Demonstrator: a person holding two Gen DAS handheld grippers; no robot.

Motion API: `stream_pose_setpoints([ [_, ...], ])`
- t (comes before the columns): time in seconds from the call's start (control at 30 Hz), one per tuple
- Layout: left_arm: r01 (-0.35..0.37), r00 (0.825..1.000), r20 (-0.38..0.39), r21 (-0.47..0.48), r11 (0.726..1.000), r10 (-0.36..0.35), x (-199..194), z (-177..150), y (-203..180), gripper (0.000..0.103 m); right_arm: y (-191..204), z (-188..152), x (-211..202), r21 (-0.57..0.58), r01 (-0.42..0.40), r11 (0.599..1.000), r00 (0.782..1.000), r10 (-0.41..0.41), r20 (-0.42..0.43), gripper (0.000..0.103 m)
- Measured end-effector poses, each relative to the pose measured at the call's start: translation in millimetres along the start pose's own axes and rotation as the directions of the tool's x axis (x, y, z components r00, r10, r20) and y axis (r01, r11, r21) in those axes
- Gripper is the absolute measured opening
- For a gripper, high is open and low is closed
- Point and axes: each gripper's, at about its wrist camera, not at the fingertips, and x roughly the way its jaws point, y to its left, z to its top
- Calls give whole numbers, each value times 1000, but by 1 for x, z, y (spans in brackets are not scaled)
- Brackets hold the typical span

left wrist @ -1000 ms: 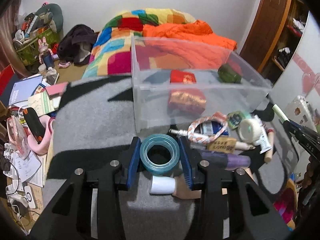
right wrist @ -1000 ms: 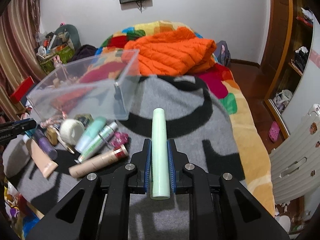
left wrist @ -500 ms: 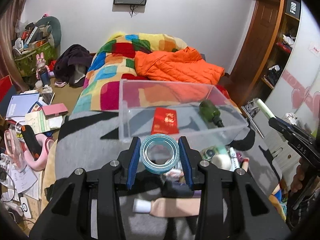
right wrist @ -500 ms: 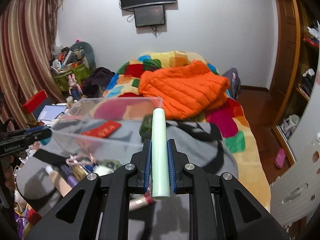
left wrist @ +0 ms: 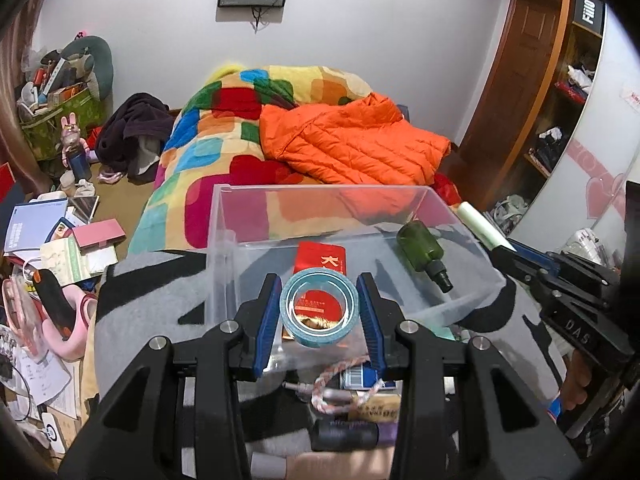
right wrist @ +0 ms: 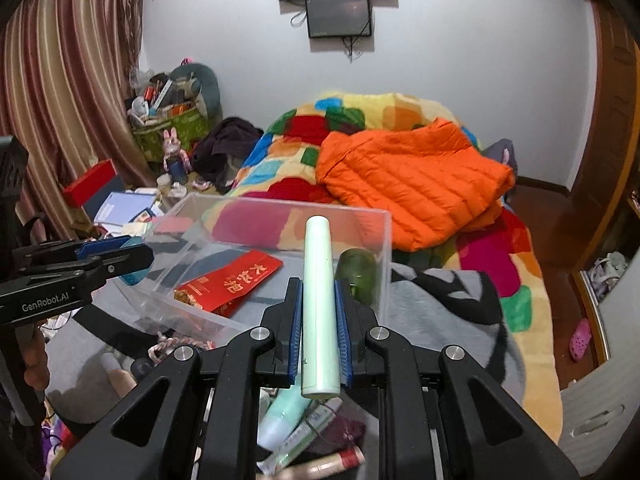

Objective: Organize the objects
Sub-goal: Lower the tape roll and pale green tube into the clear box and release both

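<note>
**A:** What am I looking at on your left side?

**B:** I'm holding the left gripper (left wrist: 319,312) above the near edge of the clear plastic bin (left wrist: 224,240). Its 2 blue pads are pinching a roll of blue tape (left wrist: 319,313) by its sides, with the hole facing the camera.

**A:** And the right?

**B:** I'm carrying a pale green tube (right wrist: 319,300) in the right gripper (right wrist: 319,344). The jaws are pressing tight on it from both sides, and the tube is running lengthwise between them, its far end poking out past the fingertips toward the bin. From the left wrist I'm seeing that same tube tip (left wrist: 478,226) just off the bin's right wall.

**A:** What's sitting in the bin?

**B:** 2 things are lying on its floor: a red envelope (right wrist: 232,280) with gold characters near the middle, and a dark green bottle (left wrist: 424,250) on its side by the right wall, black cap toward me.

**A:** And outside it?

**B:** The bin is resting on a grey and black blanket (right wrist: 432,308) on the bed. A clutter of cosmetic tubes (right wrist: 296,432) is lying below my right gripper, and a braided rope (left wrist: 340,376) with more bottles is lying under the left. Behind the bin an orange puffer jacket (left wrist: 356,140) is lying on the colourful quilt (left wrist: 224,120).
</note>
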Motion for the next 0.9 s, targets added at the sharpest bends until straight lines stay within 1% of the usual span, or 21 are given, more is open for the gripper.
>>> stream_pose_setpoints([
  [0.23,-13,997,-76,10,1000,14,34,7,-1,38,4,11,42,-16,-28,999,995,26,-98,14],
  [0.37,-3,994,-114,11,1000,4,49,8,-2,38,8,19,61,-31,-52,998,988,47,-144,14],
  [0.53,12,989,-147,10,1000,-11,61,6,-4,38,17,19,81,-85,-49,995,980,31,-196,14],
  [0.67,14,989,-149,21,1000,-11,59,3,-5,38,21,14,89,-106,-45,993,974,20,-224,14],
  [0.77,9,990,-138,36,999,-4,54,3,-7,40,22,12,87,-105,-49,993,973,24,-228,14],
  [0.87,10,992,-127,40,999,-5,45,3,-8,46,23,12,84,-110,-45,993,973,18,-231,14],
  [0.9,10,993,-122,38,999,-6,42,3,-8,50,23,13,82,-112,-47,993,973,20,-231,14],
])
